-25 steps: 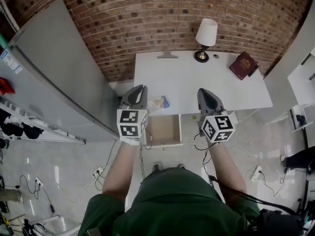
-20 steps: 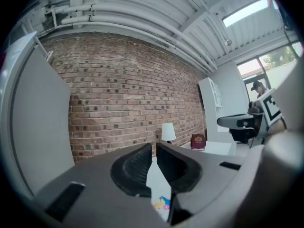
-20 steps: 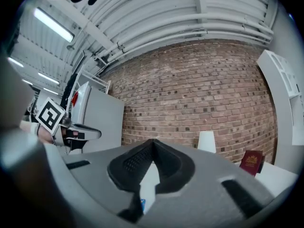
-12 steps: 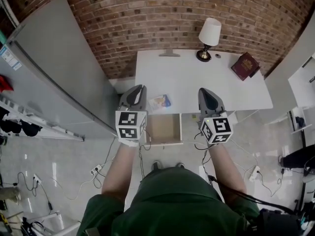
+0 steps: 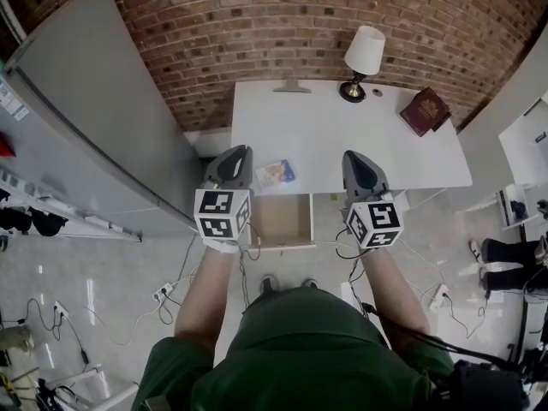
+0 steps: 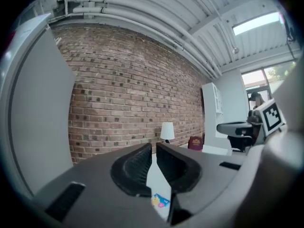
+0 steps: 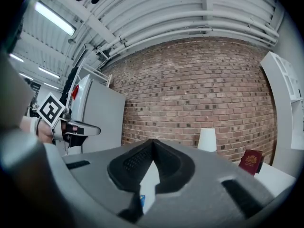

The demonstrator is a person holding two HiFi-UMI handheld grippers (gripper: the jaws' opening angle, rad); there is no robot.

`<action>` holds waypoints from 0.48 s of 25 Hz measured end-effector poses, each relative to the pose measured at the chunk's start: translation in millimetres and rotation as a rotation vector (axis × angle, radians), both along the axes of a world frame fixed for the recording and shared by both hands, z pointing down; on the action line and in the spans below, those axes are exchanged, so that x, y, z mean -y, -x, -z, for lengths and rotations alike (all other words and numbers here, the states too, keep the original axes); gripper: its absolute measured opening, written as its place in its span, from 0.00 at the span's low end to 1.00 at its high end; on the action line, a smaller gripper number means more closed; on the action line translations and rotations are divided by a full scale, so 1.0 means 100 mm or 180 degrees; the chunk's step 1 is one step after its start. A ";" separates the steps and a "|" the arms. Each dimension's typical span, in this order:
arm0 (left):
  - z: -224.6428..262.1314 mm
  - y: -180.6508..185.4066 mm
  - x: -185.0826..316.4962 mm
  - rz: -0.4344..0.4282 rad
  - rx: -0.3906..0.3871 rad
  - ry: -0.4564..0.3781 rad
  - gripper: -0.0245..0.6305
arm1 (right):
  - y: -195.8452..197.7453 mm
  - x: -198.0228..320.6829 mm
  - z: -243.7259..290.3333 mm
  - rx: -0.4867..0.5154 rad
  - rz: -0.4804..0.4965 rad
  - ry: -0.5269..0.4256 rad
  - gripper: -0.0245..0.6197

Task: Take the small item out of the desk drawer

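A white desk [image 5: 342, 135] stands against the brick wall, with its drawer [image 5: 283, 247] pulled open below the front edge. The drawer's wooden bottom looks bare. A small colourful packet [image 5: 276, 172] lies on the desk top just behind the drawer, and shows low between the jaws as the packet [image 6: 160, 202] in the left gripper view. My left gripper [image 5: 237, 151] hovers at the drawer's left, shut with nothing in it; its jaws [image 6: 154, 148] stand almost together. My right gripper [image 5: 354, 156] hovers at the drawer's right, shut and empty, its tips [image 7: 152, 142] meeting.
A lamp [image 5: 364, 56] and a dark red book [image 5: 425, 110] sit at the desk's back right. A tall grey cabinet [image 5: 94, 118] stands to the left. Cables and power strips [image 5: 169, 296] lie on the floor. Someone's legs [image 5: 505, 253] show at the right edge.
Both grippers stay shut and nearly in place either side of the open drawer. The head view has shifted slightly, and a person's legs have come into view at the right edge.
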State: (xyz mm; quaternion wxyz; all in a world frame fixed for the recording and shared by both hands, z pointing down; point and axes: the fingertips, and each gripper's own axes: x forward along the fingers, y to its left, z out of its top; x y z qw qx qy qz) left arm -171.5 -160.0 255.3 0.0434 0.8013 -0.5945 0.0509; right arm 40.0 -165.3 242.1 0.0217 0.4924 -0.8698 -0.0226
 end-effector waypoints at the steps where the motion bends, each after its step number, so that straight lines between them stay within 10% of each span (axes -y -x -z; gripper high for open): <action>1: 0.00 0.00 0.01 -0.0007 0.0002 0.0000 0.07 | 0.00 0.01 -0.01 -0.0002 0.0001 0.0001 0.04; 12: -0.06 -0.04 0.13 -0.0039 0.0019 0.0043 0.07 | -0.02 0.08 -0.08 0.0021 0.0010 0.0078 0.04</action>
